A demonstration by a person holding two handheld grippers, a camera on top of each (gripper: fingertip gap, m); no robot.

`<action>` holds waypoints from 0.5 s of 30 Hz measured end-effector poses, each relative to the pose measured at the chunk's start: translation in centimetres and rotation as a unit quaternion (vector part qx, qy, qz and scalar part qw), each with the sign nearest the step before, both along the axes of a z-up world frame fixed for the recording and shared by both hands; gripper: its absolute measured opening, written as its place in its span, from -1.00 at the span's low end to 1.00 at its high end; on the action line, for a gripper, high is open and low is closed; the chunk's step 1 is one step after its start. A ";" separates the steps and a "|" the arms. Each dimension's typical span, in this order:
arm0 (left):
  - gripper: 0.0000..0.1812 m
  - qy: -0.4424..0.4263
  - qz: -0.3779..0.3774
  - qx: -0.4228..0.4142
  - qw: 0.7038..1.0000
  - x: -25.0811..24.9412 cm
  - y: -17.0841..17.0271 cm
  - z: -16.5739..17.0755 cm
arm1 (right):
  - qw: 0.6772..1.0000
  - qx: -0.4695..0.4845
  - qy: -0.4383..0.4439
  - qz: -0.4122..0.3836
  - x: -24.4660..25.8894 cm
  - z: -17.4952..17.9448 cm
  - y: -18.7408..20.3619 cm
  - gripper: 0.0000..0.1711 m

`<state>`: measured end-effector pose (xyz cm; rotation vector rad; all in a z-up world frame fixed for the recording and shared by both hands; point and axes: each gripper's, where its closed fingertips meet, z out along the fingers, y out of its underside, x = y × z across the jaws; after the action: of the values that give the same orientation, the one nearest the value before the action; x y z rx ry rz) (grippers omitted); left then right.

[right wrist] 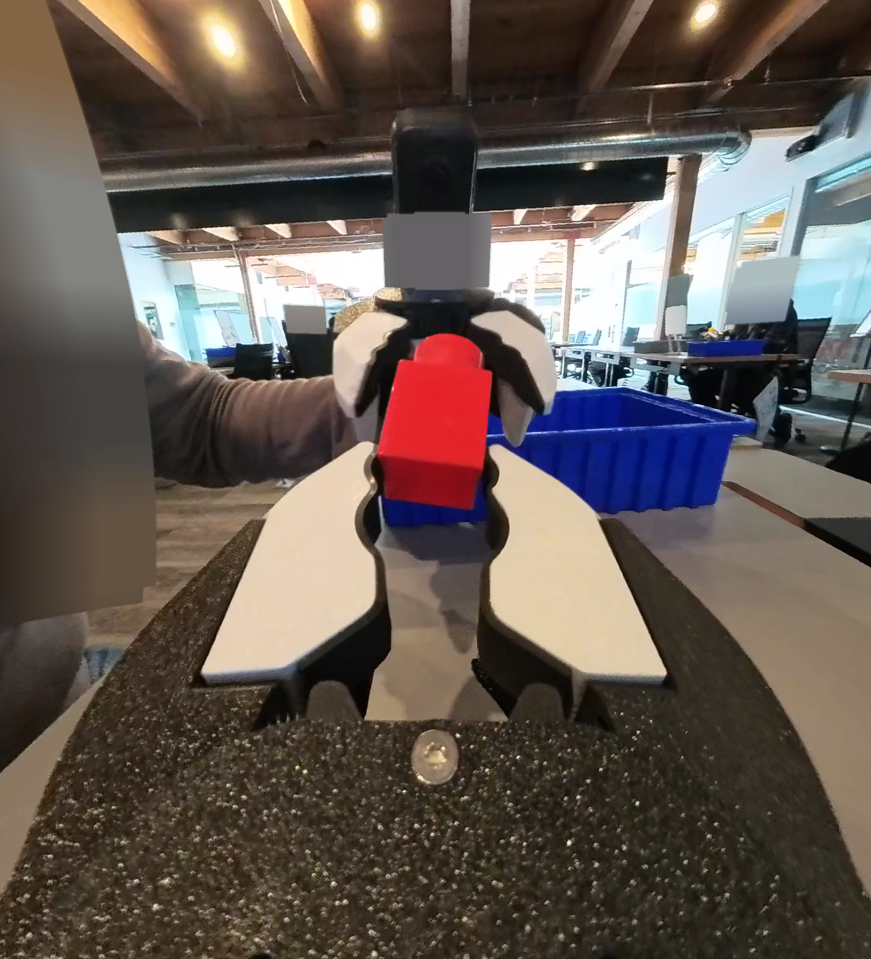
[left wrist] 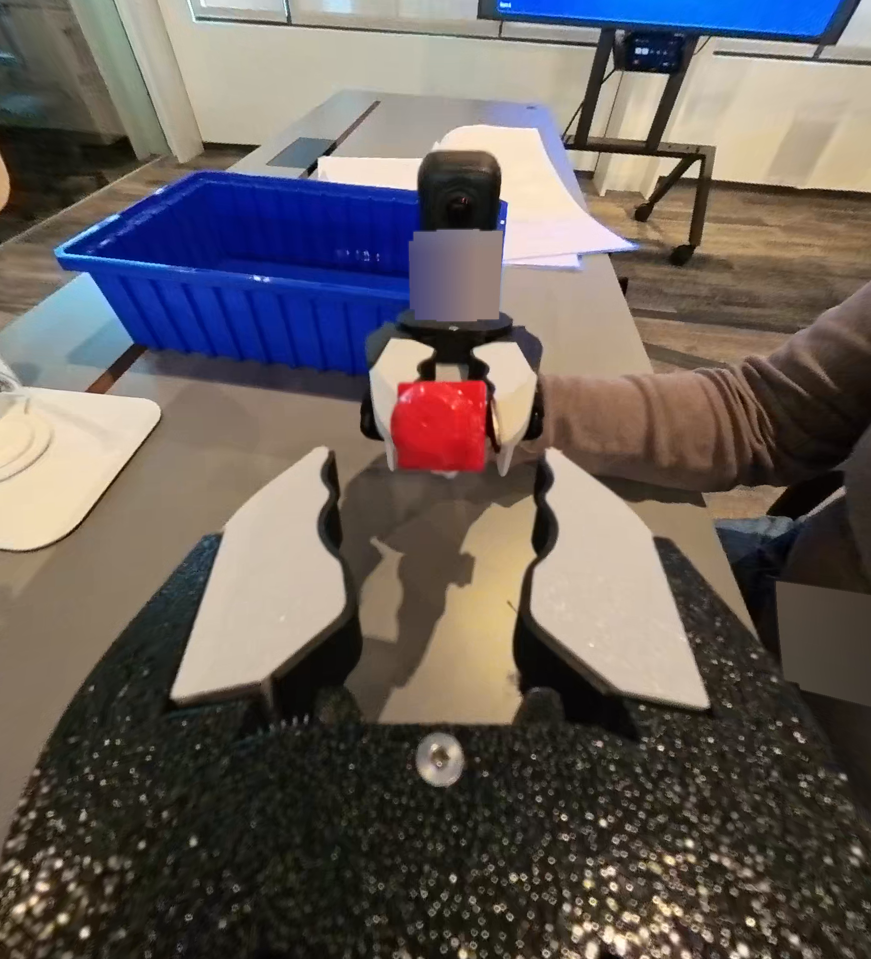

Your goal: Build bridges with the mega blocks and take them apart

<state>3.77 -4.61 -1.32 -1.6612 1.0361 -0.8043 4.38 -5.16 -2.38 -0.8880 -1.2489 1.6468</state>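
Observation:
A red mega block (right wrist: 433,441) is clamped between my right gripper's (right wrist: 431,456) grey fingers, with its round stud pointing away from that camera. In the left wrist view the same block (left wrist: 438,425) shows stud-first, held above the grey table (left wrist: 111,622). My left gripper (left wrist: 437,467) is open wide and empty, facing the right gripper. Its fingertips (right wrist: 519,430) stand on either side of the block's stud end without touching it. A blue strip (right wrist: 433,511) shows just under the block; I cannot tell whether it is a block or the bin.
An empty blue ribbed bin (left wrist: 246,290) stands behind the grippers on the table. A white lamp base (left wrist: 34,446) sits at the left and loose white papers (left wrist: 542,207) lie at the far end. A person's grey sleeve (left wrist: 708,415) reaches in from the right. Both grippers' tips are close together, under 4 cm apart.

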 end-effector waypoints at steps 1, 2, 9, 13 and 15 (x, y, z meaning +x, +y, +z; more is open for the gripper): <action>-0.26 -0.002 0.001 0.004 1.000 0.0 0.1 0.1 | 1.000 0.002 -0.002 0.002 -0.1 -0.1 -0.1 -0.58; -0.30 -0.004 0.000 0.004 1.000 0.1 0.1 0.1 | 1.000 0.004 -0.003 0.004 -0.1 -0.1 -0.3 -0.58; -0.44 -0.002 -0.016 -0.017 1.000 0.5 -0.4 -0.7 | 1.000 0.006 -0.003 0.014 -0.2 -0.1 -0.7 -0.58; -0.62 -0.006 -0.030 -0.009 0.999 0.7 -0.8 -0.7 | 1.000 0.008 -0.004 0.015 -0.2 -0.3 -0.7 -0.58; -0.63 0.002 -0.028 -0.010 1.000 0.8 -0.8 -0.8 | 1.000 0.012 -0.007 0.013 -0.2 -0.5 -0.7 -0.58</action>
<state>4.52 -5.43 -2.16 -1.6585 1.0847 -0.8505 4.17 -5.83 -2.84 -0.8740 -1.2925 1.6456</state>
